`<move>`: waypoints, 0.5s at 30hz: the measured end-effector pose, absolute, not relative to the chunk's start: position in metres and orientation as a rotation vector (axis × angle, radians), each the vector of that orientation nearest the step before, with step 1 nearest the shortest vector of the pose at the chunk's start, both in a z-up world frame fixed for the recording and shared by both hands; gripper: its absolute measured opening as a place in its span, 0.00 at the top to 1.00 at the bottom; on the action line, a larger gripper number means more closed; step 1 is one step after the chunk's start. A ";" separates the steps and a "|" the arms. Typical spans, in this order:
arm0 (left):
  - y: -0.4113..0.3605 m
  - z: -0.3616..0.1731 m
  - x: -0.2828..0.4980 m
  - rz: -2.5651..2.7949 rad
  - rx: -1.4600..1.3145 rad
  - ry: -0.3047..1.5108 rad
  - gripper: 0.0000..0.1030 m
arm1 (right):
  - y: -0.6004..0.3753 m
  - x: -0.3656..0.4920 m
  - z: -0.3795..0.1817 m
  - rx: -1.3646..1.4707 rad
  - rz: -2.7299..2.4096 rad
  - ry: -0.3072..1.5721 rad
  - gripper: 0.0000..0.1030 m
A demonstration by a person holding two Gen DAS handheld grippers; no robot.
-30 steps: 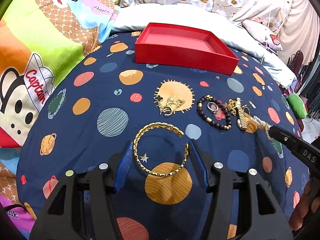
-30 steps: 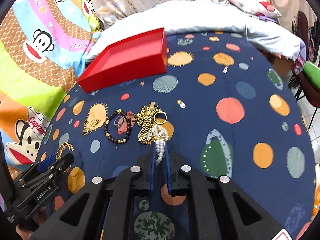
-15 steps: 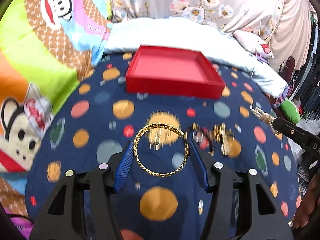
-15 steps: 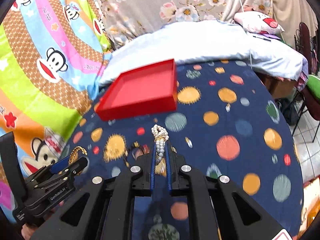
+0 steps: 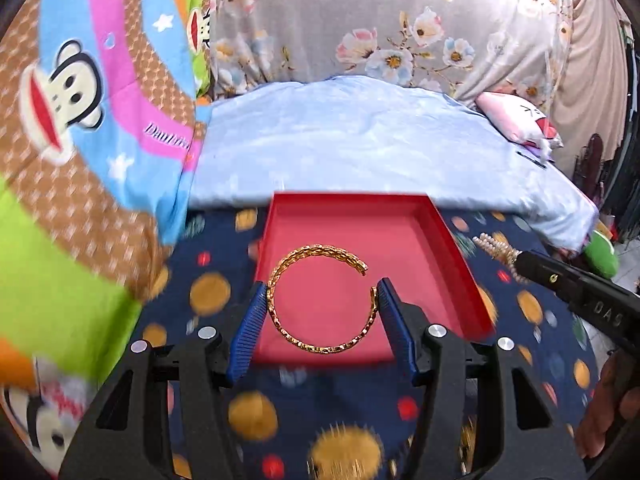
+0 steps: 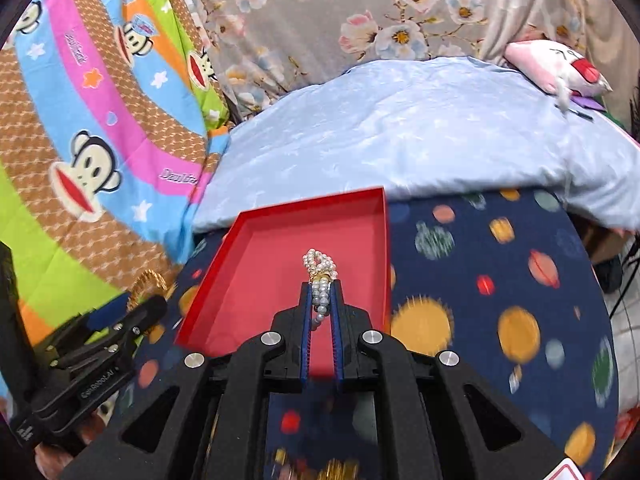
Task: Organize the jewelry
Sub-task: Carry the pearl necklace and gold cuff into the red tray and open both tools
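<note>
My left claw (image 5: 322,300) is clamped on one gold bangle (image 5: 320,298), an open C-shaped cuff of woven, chain-like links, its gap facing up and to the right. The two ribbed blue pads (image 5: 250,330) press its left and right sides, and it hangs flat-on to the lens, in front of the red tray (image 5: 444,228). From this view I cannot tell whether it touches the tray floor.

My right claw (image 6: 320,302) pinches one pearl bracelet (image 6: 319,270): several strands of small round white beads bunched together with a gold clasp piece, the loops poking out past the tips. Its jaws are nearly together, squeezing the strands. That bundle also sits over the tray, toward its right half.

The tray itself is a single shallow rectangular box, matte red card with low straight walls, and inside it shows only bare red floor around the two pieces I hold.

It rests on a bed, on a navy sheet (image 6: 500,280) printed with orange, red and green planets. Behind lies a pale blue quilt (image 6: 420,132), and to the left a striped monkey-print blanket (image 6: 100,120). One pink plush pillow (image 6: 556,64) lies far right.
</note>
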State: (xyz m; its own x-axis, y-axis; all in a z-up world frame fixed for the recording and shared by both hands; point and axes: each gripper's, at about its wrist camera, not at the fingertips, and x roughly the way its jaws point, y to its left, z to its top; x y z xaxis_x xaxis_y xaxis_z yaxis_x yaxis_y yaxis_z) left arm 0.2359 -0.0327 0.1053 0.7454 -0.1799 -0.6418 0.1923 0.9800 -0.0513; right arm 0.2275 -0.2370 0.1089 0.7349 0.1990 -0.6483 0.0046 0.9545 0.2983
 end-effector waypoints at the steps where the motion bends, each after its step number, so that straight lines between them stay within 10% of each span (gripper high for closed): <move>1: -0.035 0.103 0.254 -0.201 0.015 0.706 0.47 | -0.236 0.244 0.107 0.282 0.109 0.745 0.92; 15: -0.053 0.049 0.386 -0.175 0.030 0.813 0.47 | -0.243 0.377 0.041 0.295 0.082 0.902 0.92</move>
State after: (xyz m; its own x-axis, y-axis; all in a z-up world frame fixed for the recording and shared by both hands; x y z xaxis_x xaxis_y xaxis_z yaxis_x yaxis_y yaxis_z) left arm 0.3856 -0.0528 0.0490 0.6738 -0.1435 -0.7248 0.1667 0.9852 -0.0401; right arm 0.3771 -0.2428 0.0413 0.6199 0.1932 -0.7606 0.0531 0.9567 0.2863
